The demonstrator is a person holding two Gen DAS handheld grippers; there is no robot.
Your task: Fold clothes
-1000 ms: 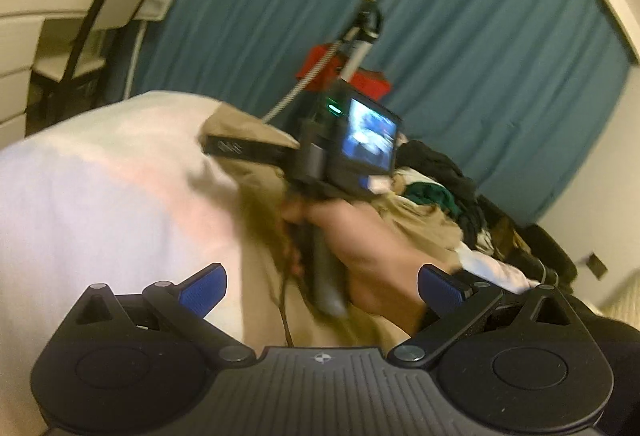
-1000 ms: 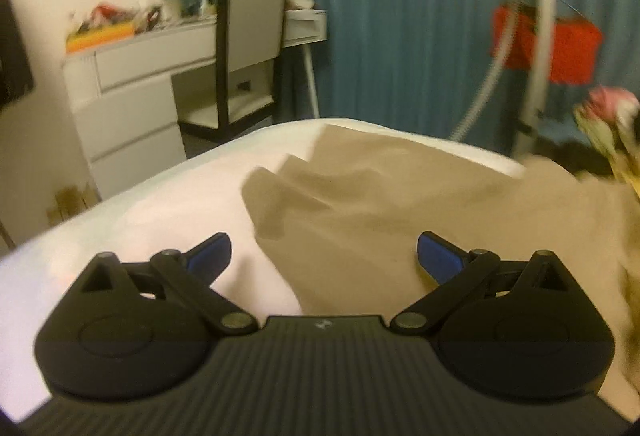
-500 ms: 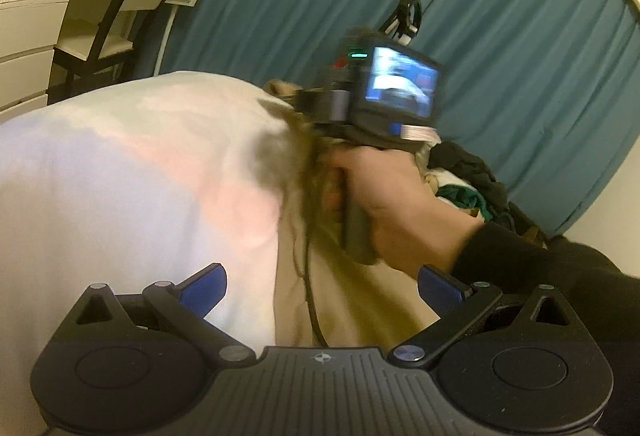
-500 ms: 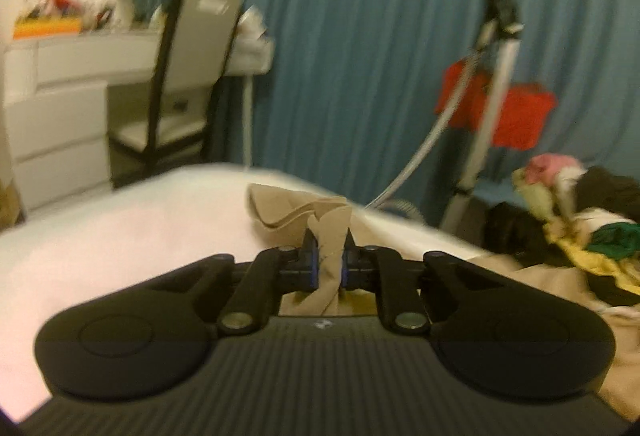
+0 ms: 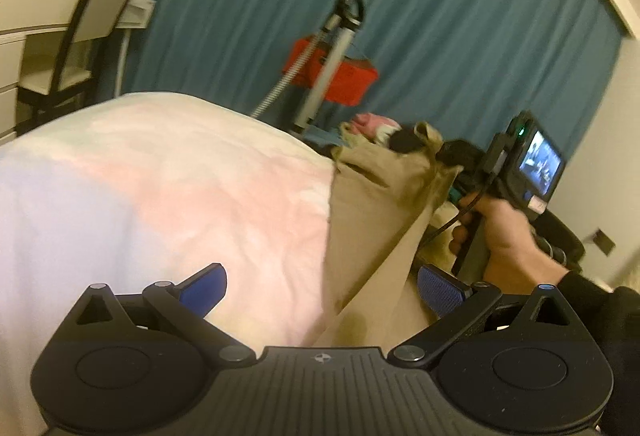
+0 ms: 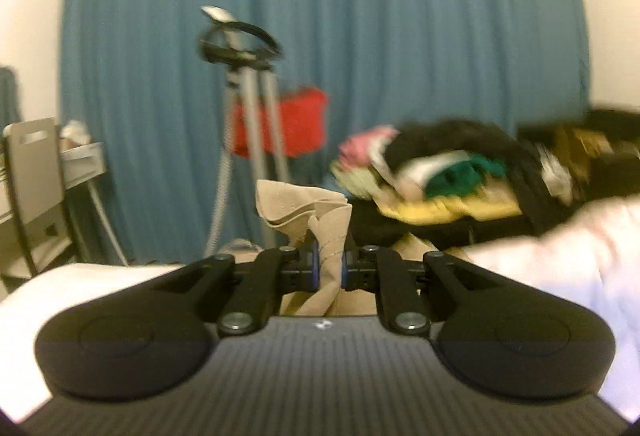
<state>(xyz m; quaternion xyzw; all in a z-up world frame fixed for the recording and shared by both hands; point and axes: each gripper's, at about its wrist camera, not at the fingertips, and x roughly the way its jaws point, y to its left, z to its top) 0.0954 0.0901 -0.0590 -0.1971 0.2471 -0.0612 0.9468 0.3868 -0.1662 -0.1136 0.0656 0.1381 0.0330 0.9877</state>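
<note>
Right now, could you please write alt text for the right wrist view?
The right gripper is shut on a bunched fold of tan garment above a white bed. Behind: teal curtain, clothes pile.

Black left tongs [image 5: 322,286] with blue pads [image 5: 442,288], silver pivot screws, ribbed housing; black sleeve [image 5: 600,308].

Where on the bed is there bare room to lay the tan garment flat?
The white bedspread is bare between the tan garment and the chair side. It is crowded beyond the garment, where a heap of mixed clothes sits. The right gripper grips the tan cloth.
</note>
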